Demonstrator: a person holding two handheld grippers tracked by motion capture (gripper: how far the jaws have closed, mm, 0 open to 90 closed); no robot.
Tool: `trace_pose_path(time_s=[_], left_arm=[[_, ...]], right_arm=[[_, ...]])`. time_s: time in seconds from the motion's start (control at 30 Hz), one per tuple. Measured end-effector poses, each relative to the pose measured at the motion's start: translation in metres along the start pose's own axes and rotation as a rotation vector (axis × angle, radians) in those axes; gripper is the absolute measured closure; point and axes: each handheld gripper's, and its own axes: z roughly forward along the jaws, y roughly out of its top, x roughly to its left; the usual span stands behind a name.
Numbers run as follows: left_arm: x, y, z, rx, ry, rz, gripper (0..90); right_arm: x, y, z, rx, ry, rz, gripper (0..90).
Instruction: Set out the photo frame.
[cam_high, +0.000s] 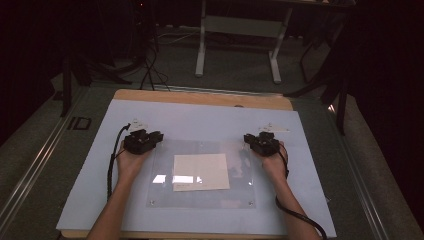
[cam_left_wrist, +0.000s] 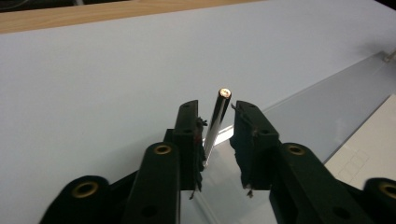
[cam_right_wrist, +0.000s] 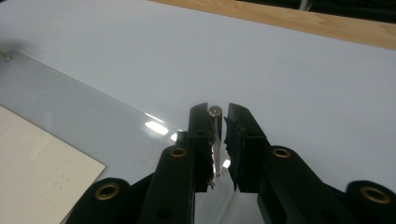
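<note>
A clear plastic plate (cam_high: 165, 196) lies on the white board (cam_high: 200, 117) with a cream paper sheet (cam_high: 200, 171) at its middle. My left gripper (cam_high: 151, 136) stands at the plate's far left corner. In the left gripper view a thin metal pin (cam_left_wrist: 218, 116) leans on one pad of the left gripper (cam_left_wrist: 215, 109), with a gap to the other pad. My right gripper (cam_high: 256, 138) stands at the plate's far right corner. In the right gripper view the right gripper (cam_right_wrist: 217, 109) has its jaws drawn close on a short metal pin (cam_right_wrist: 215, 112).
The white board rests on a wooden table (cam_high: 200, 98) whose far edge shows behind it. Small white labels (cam_high: 140, 123) (cam_high: 274, 128) lie just beyond each gripper. A cable (cam_high: 111, 165) trails from the left gripper. A white desk frame (cam_high: 239, 27) stands on the floor beyond.
</note>
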Motion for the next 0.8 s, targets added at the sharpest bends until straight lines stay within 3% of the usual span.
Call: trace_pose_path(time_s=[0.13, 0.3, 0.43, 0.8], left_arm=[[-0.0008, -0.0014, -0.0004, -0.018, 0.004, -0.030, 74.5], [-0.0031, -0.0016, -0.0003, -0.029, 0.021, -0.033, 78.7], [-0.0062, -0.0019, 0.0019, -0.026, 0.047, 0.002, 81.2], [-0.0078, -0.0019, 0.0013, -0.070, 0.059, 0.005, 82.8]], right_arm=[[0.0022, -0.0012, -0.0007, -0.008, -0.010, -0.006, 82.8], [0.0047, -0.0008, -0.0012, -0.007, -0.026, -0.025, 84.0], [0.0059, -0.0012, -0.0015, -0.012, -0.037, -0.036, 84.3], [0.0061, -0.0023, -0.0022, -0.028, -0.037, -0.025, 84.4]])
